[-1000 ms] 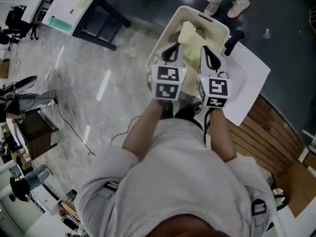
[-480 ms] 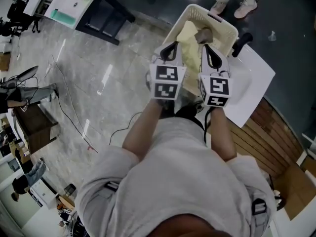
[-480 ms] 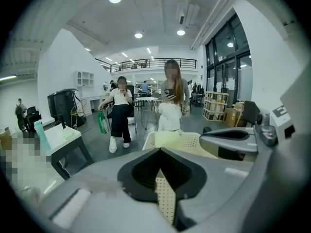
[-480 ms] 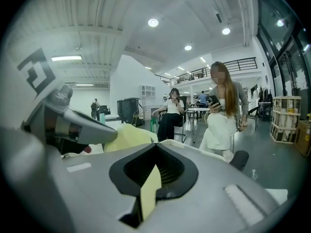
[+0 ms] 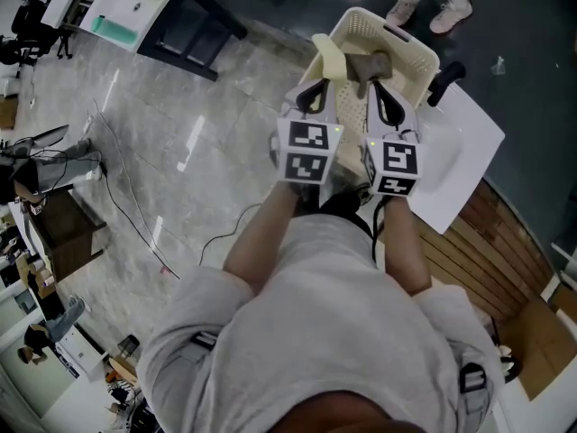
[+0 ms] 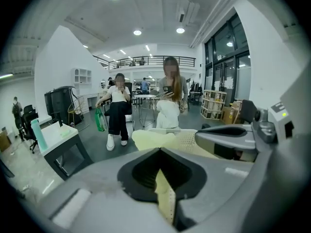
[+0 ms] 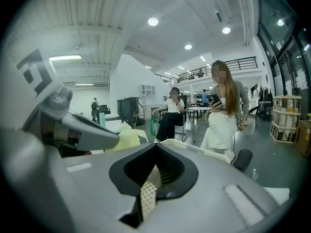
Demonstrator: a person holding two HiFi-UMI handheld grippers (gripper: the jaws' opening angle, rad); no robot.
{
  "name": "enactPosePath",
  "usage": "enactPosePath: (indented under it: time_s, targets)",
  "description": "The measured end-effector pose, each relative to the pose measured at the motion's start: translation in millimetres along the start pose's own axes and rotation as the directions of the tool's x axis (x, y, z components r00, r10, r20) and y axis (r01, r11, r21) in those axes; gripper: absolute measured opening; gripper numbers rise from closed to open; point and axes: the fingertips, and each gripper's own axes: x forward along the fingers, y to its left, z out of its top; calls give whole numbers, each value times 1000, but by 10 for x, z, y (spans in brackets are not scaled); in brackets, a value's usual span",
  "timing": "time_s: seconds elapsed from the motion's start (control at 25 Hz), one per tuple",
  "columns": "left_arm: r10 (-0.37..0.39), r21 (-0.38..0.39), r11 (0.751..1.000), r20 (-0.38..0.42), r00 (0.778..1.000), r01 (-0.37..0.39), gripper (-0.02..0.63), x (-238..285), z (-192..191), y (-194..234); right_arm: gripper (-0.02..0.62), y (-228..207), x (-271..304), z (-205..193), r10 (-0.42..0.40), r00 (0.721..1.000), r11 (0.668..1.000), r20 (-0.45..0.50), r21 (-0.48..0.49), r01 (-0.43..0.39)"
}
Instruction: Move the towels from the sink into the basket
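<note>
Two grippers stand side by side above the cream laundry basket (image 5: 410,48), and between them we hold one pale yellow towel (image 5: 328,54). Our left gripper (image 5: 314,90) has its jaws pressed together on a fold of that towel. In the left gripper view the yellow cloth runs down through the slit where they meet. Our right gripper (image 5: 383,97) is clamped the same way, with a strip of the dotted yellow fabric pinched between its jaws in the right gripper view. The towel's free part bunches ahead of both grippers, over the near left rim of the basket. A grey-brown cloth (image 5: 368,64) lies in the basket just beside it. The white sink (image 5: 464,138) with its black faucet (image 5: 444,75) sits right beside the basket, on our right. Beyond the basket we see a seated person (image 6: 116,111) and a standing person (image 6: 170,103).
</note>
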Motion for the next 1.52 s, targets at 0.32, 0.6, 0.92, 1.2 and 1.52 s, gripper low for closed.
enactPosePath:
  time_s: [0.32,0.6,0.92,1.2,1.52]
  targets:
    - [-56,4,998,-35,998,56,23,157,-129,-166,6,-77,-7,-73,-25,1000,1000,-19,11,25]
    - [-94,0,996,-68,993,94,23,383,-231,-221,6,-223,37,-155,-62,998,998,-34,23,62]
    - [-187,-11,982,-158,970,188,23,809,-420,-333,6,-386,104,-205,-124,990,991,-61,46,127]
    - [-274,16,958,-252,928,287,23,1199,-697,-490,6,-600,112,-374,-223,971,968,-89,94,231]
    - [-309,29,943,-302,902,333,25,1327,-870,-600,6,-666,-13,-476,-286,951,949,-115,107,298]
